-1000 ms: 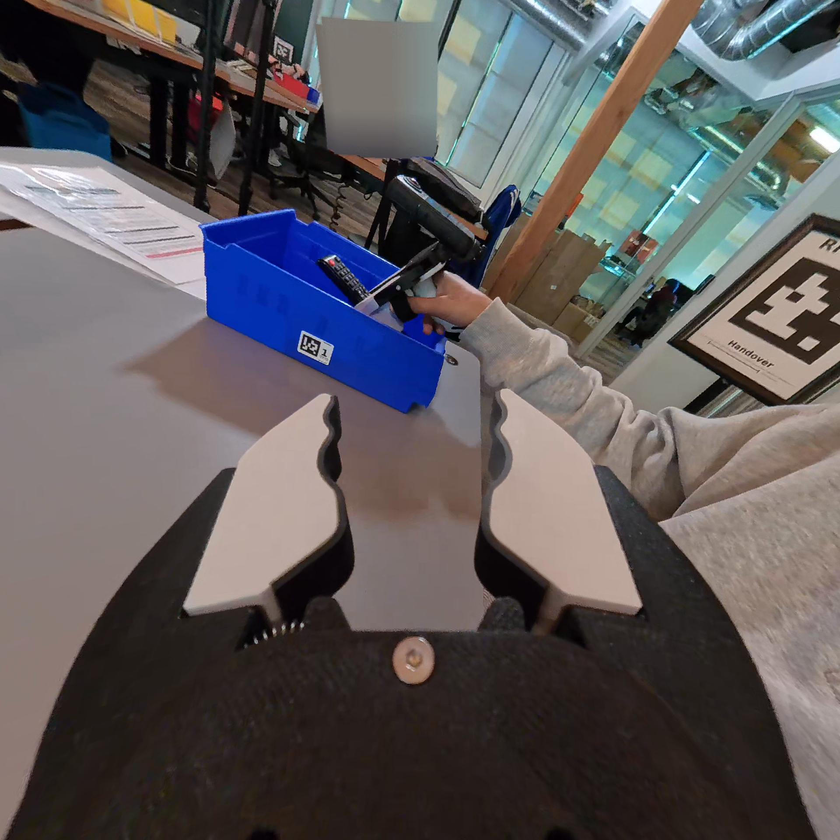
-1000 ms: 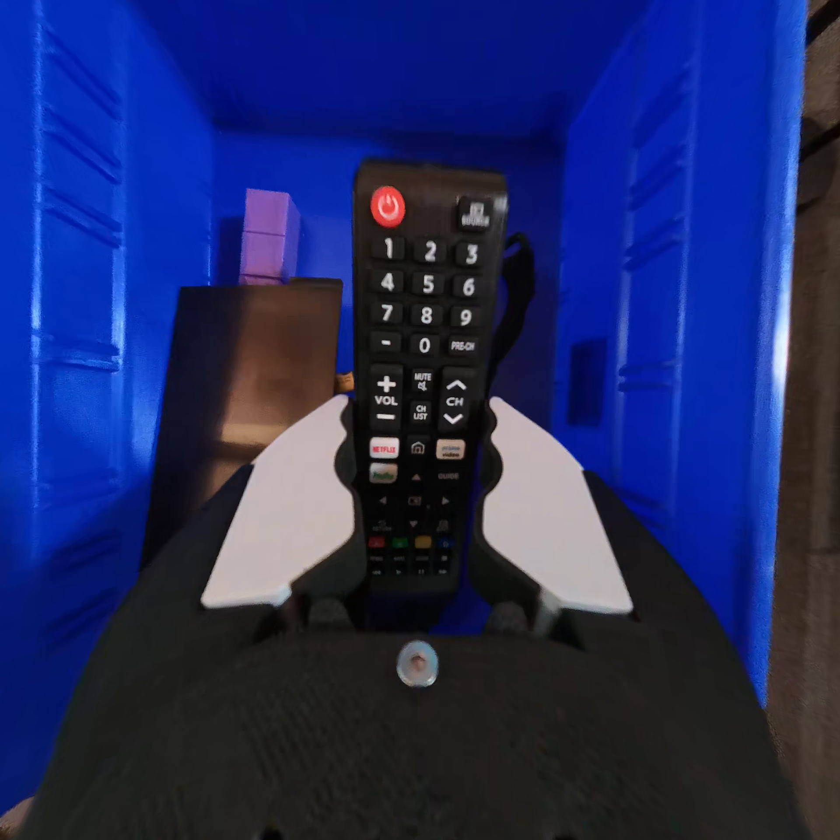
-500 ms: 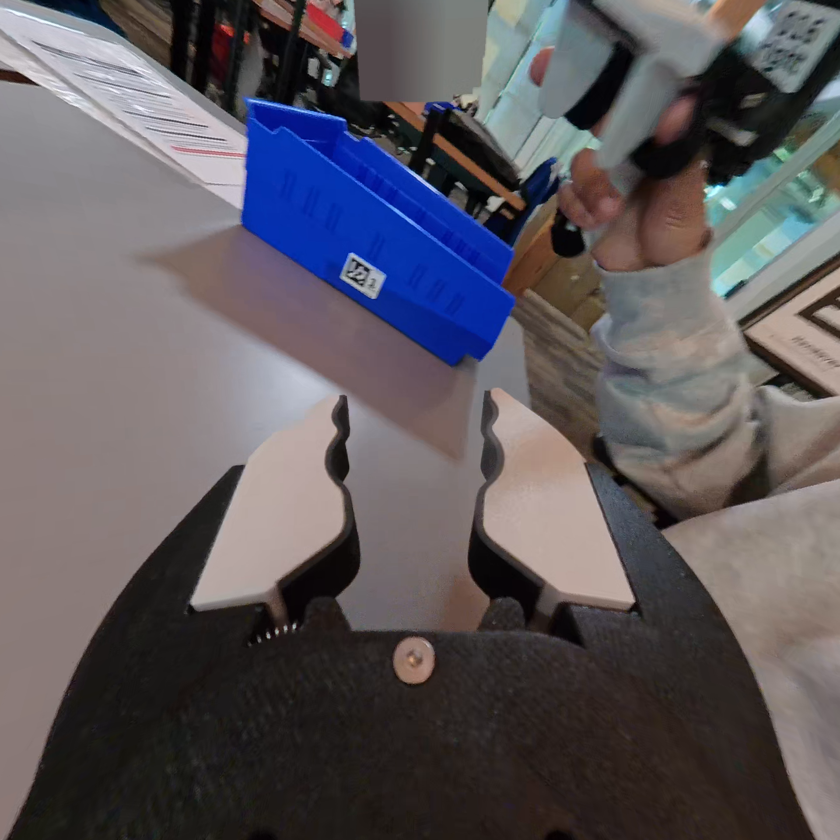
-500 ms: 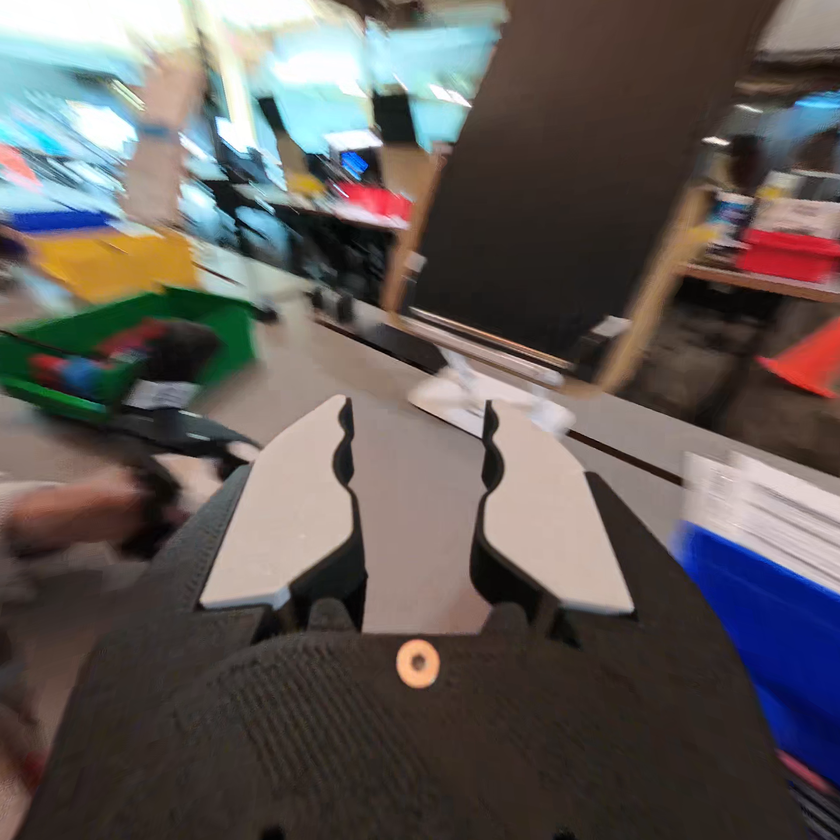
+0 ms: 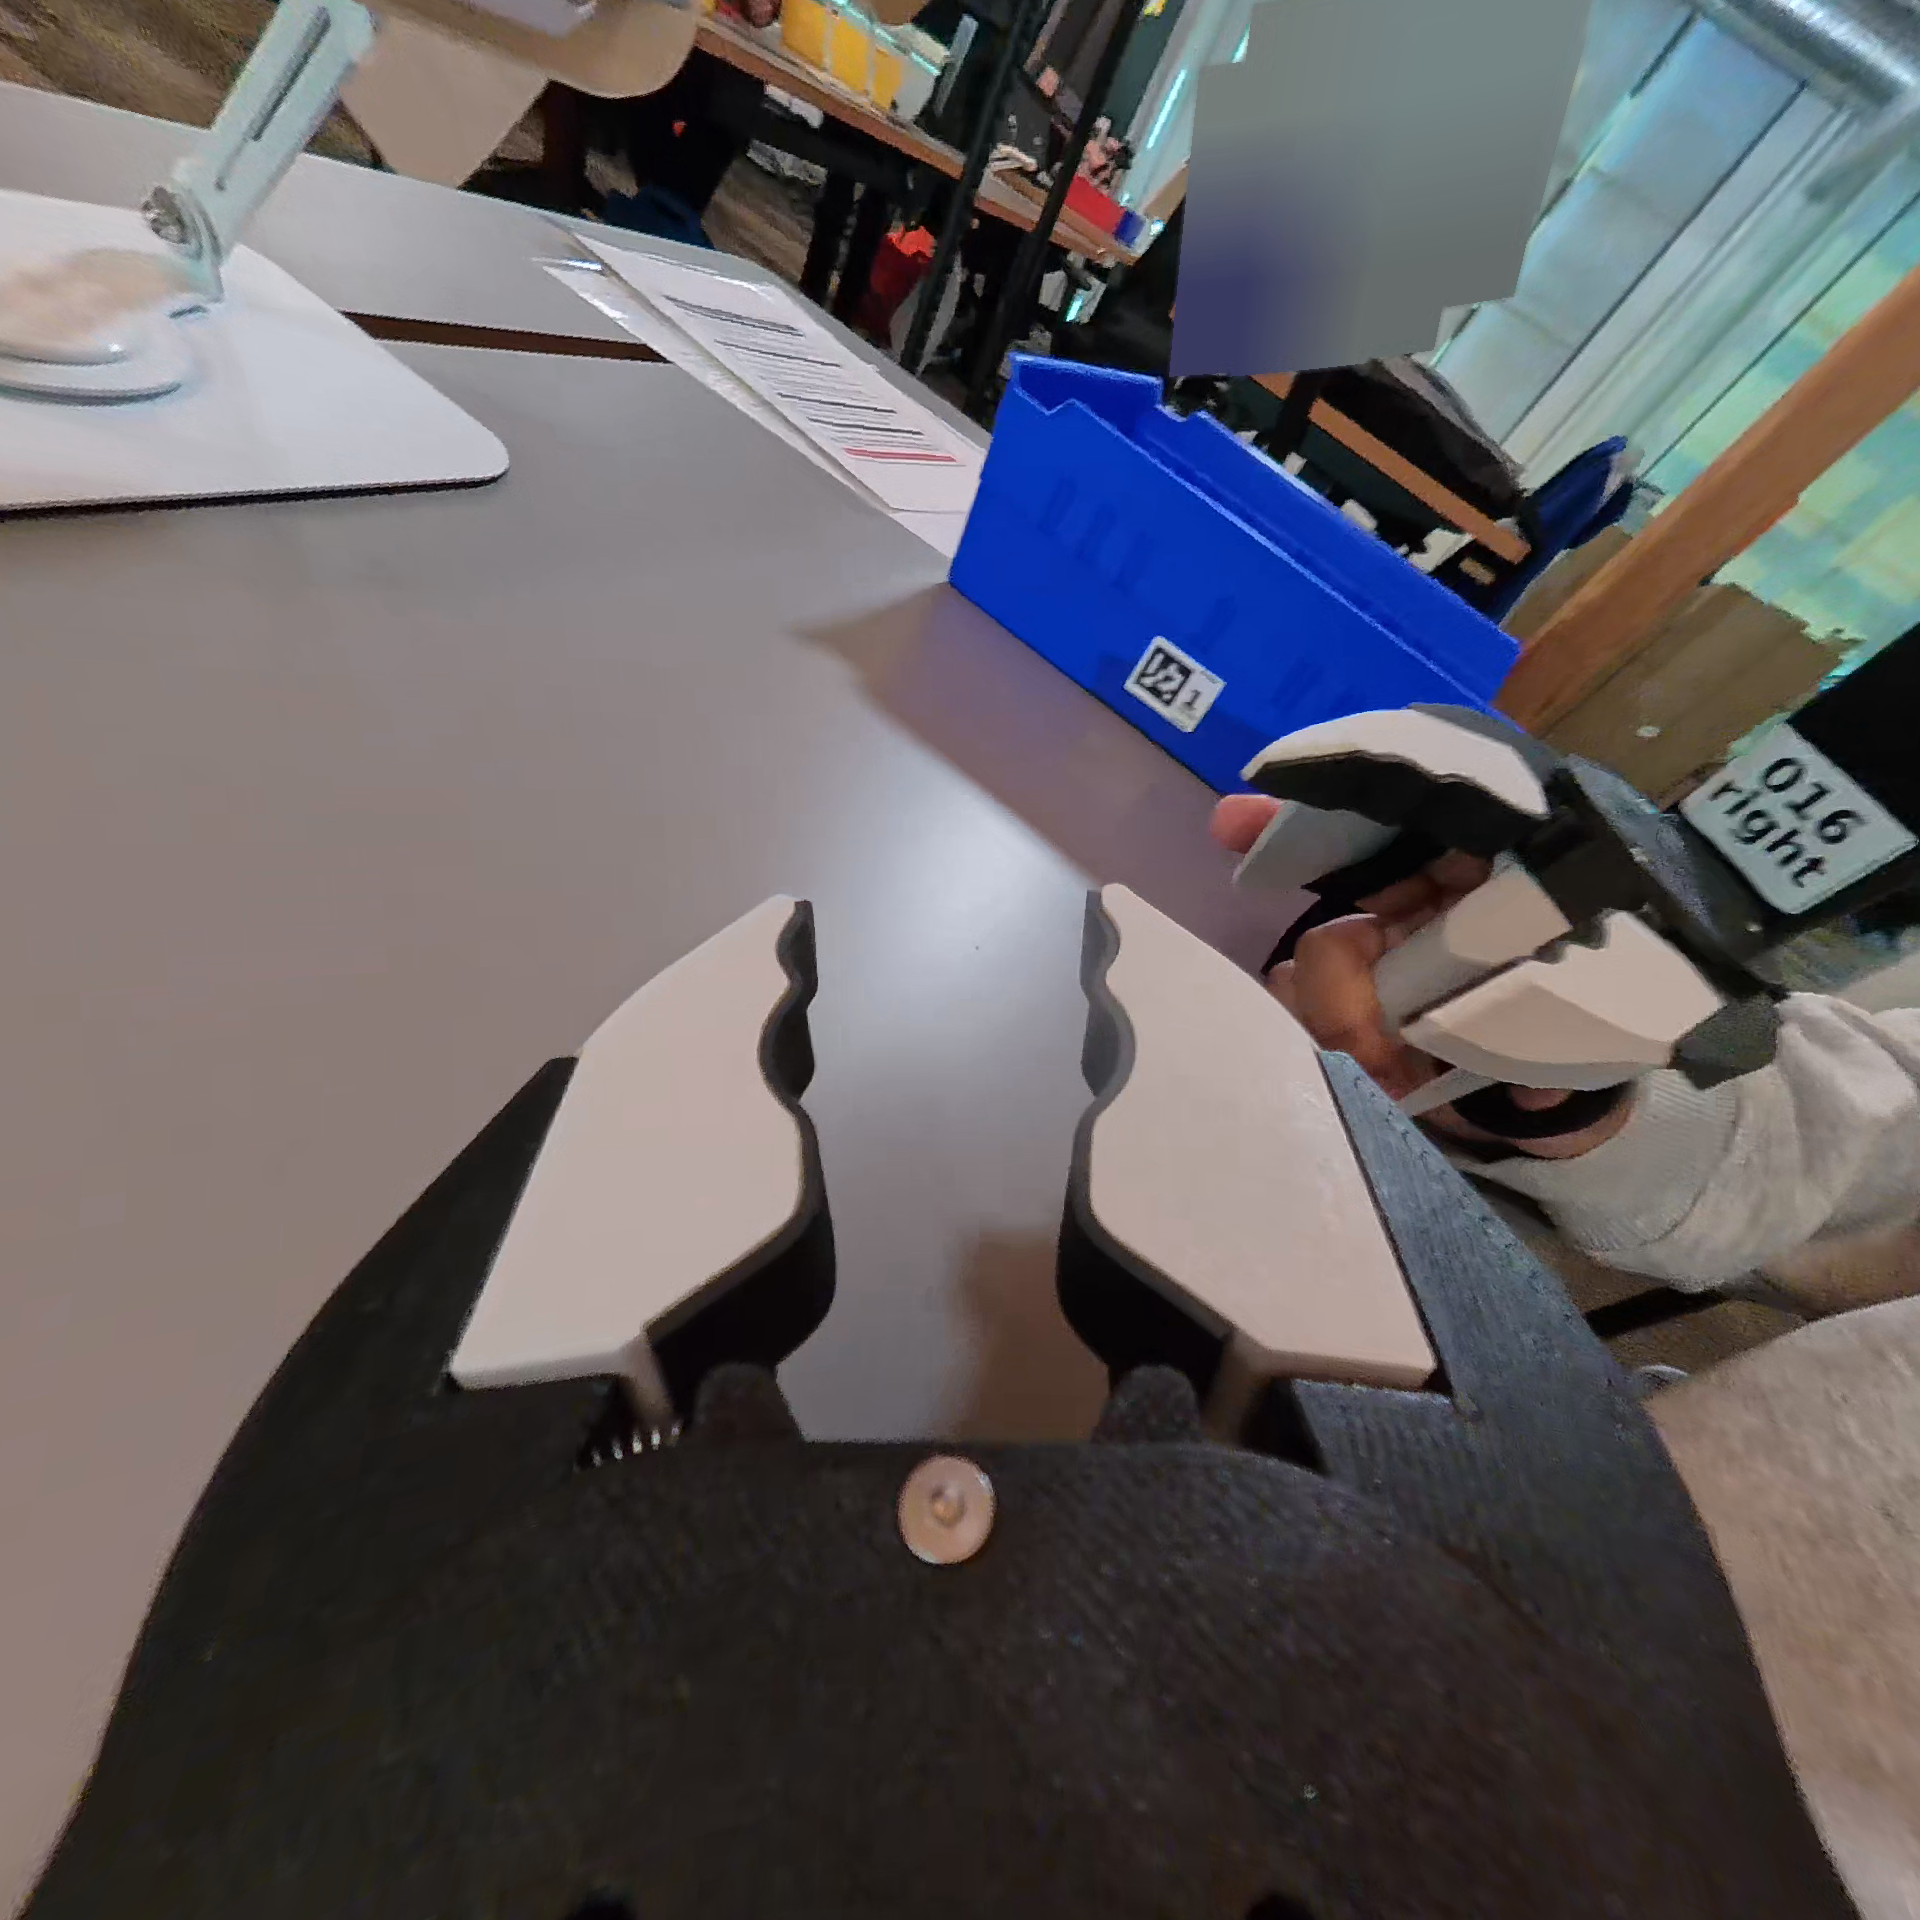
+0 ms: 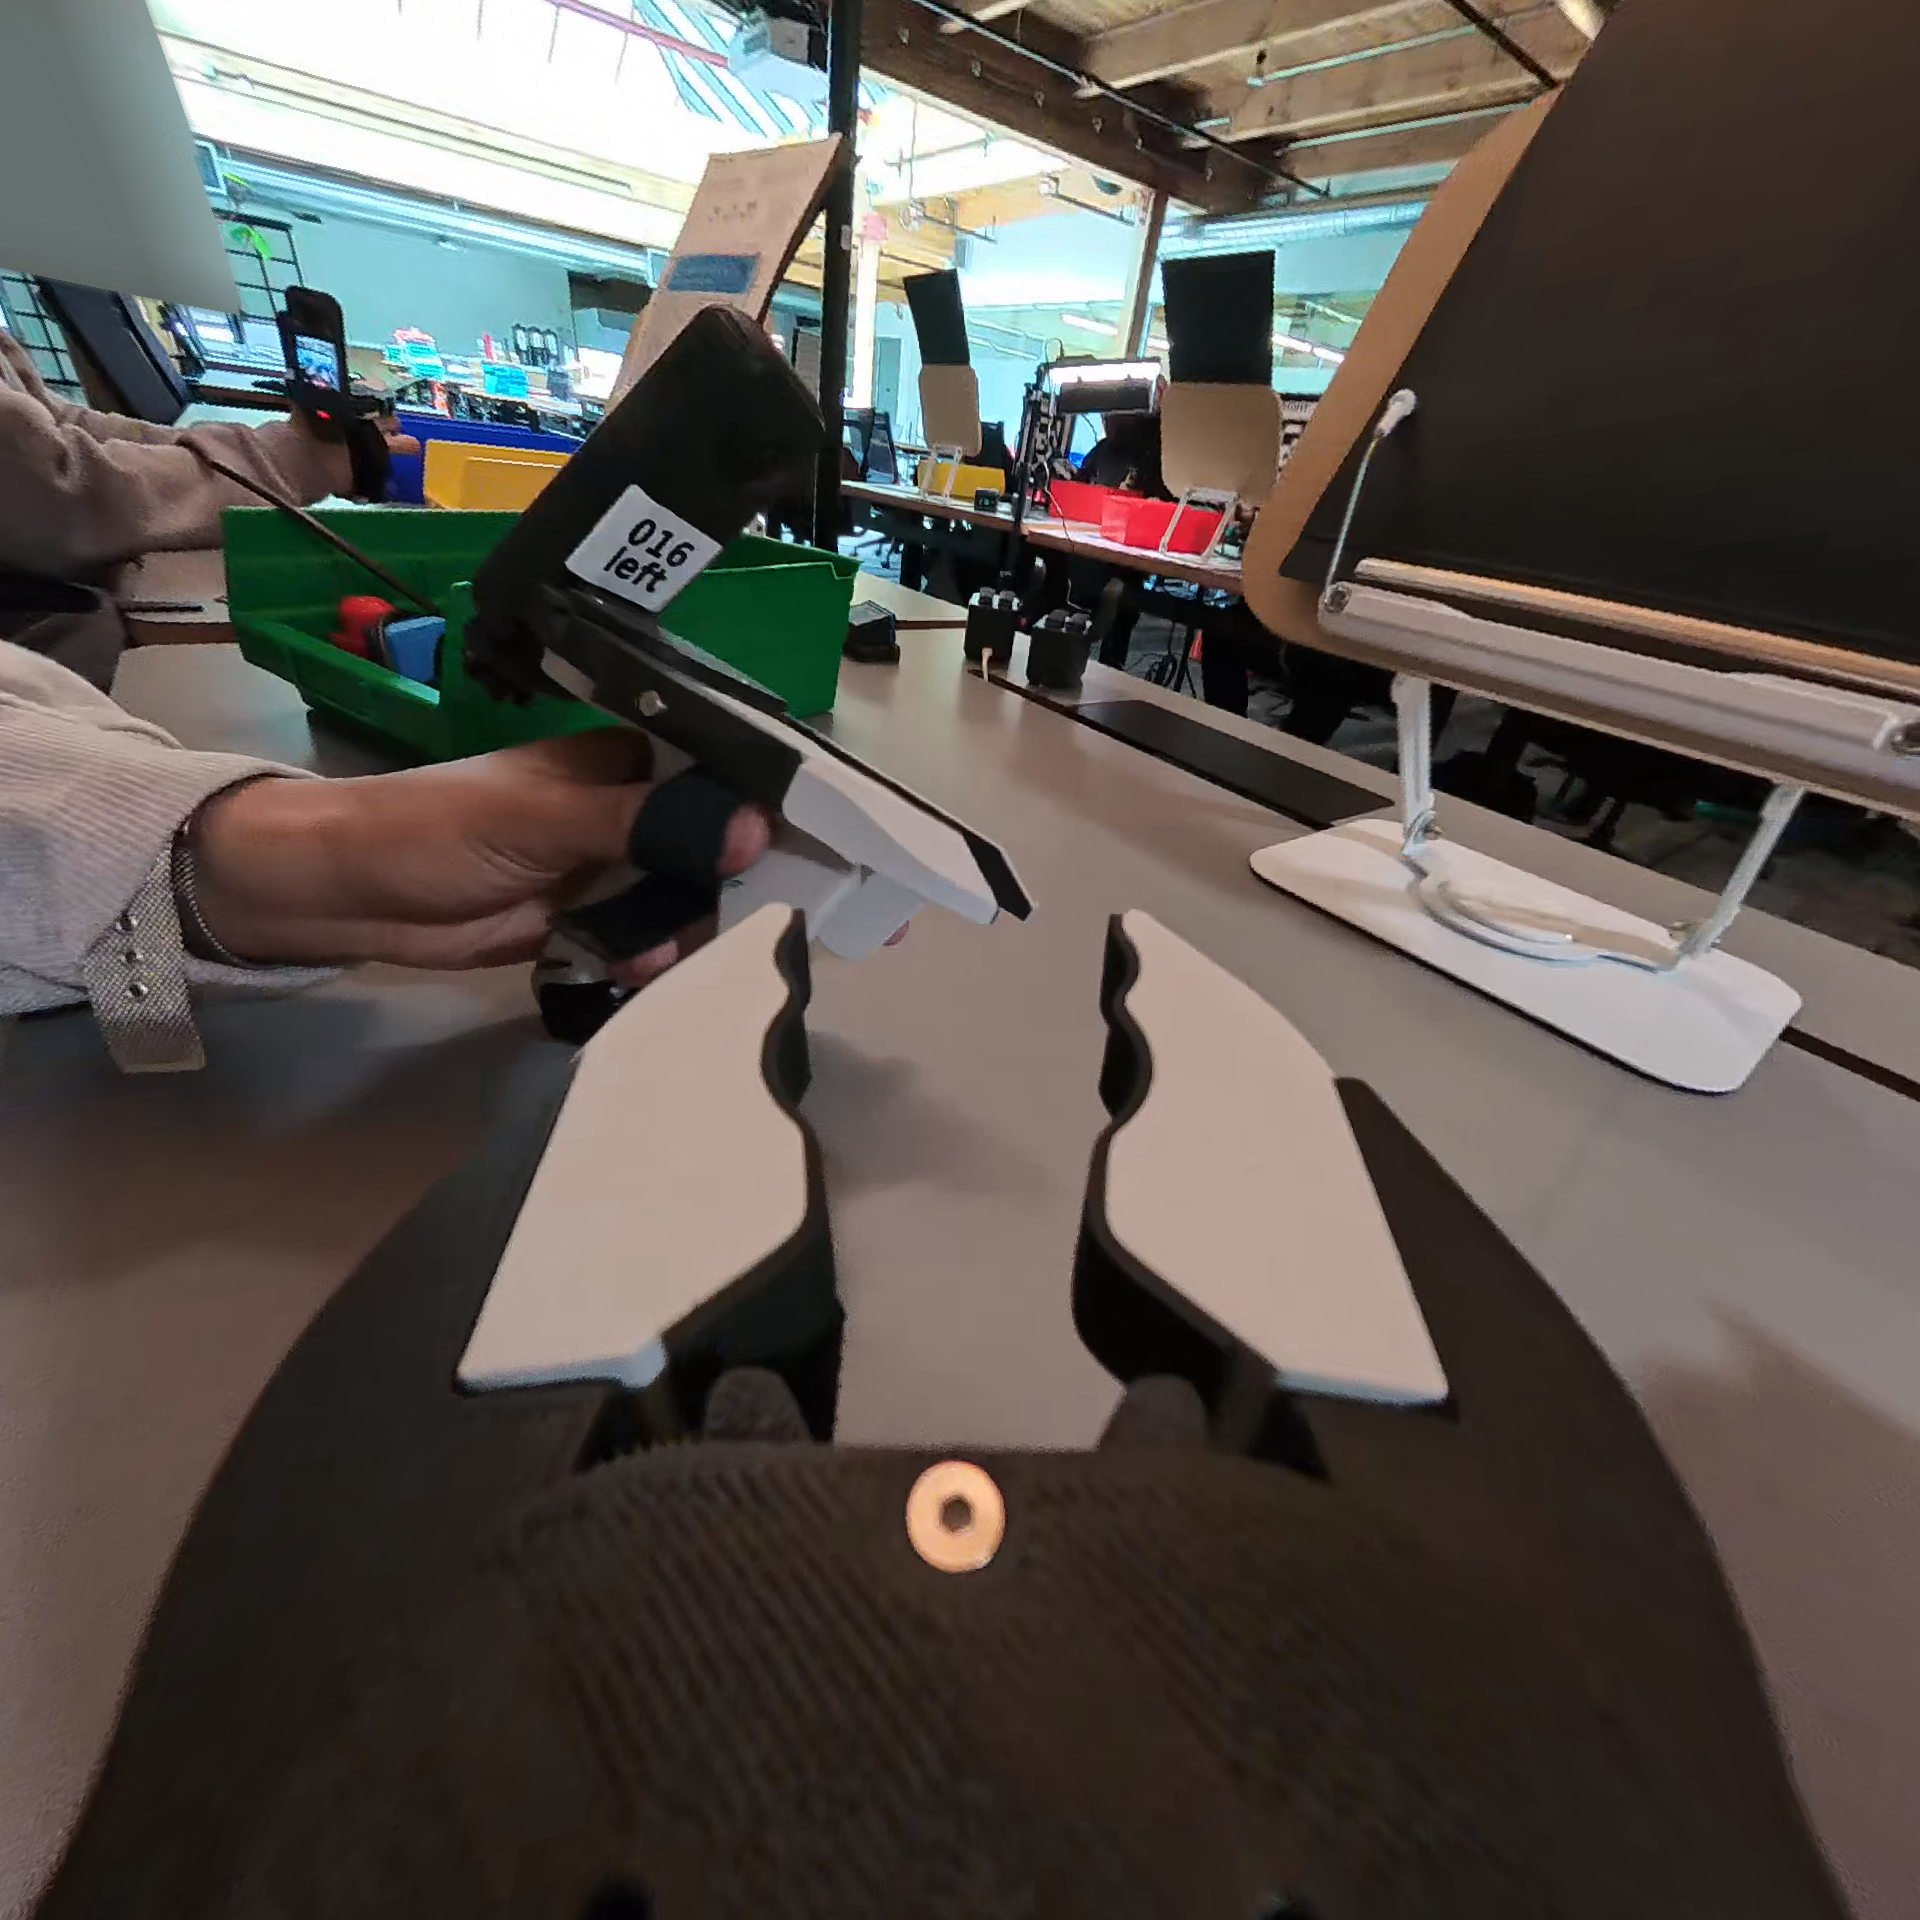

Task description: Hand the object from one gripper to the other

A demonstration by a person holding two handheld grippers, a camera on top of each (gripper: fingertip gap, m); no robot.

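My left gripper (image 5: pixel 945 914) is open and empty, low over the grey table (image 5: pixel 468 779). My right gripper (image 6: pixel 951 925) is open and empty too, over the same table. They point towards each other: the right gripper (image 5: pixel 1278 821) shows at the right of the left wrist view, and the left gripper (image 6: pixel 935 873) shows just beyond my right fingertips. The blue bin (image 5: pixel 1195 582) stands behind the right gripper; its inside is hidden. No remote or other held object is in view.
A green bin (image 6: pixel 727 623) with small items stands behind the left gripper. A white stand base (image 6: pixel 1538 966) holding a dark board is at the right. Its base (image 5: pixel 260 416) and a paper sheet (image 5: pixel 810 405) lie beyond the left gripper.
My right gripper was around a black remote inside the blue bin. It has come out empty and swung over the table towards the left gripper. The left gripper has turned left.
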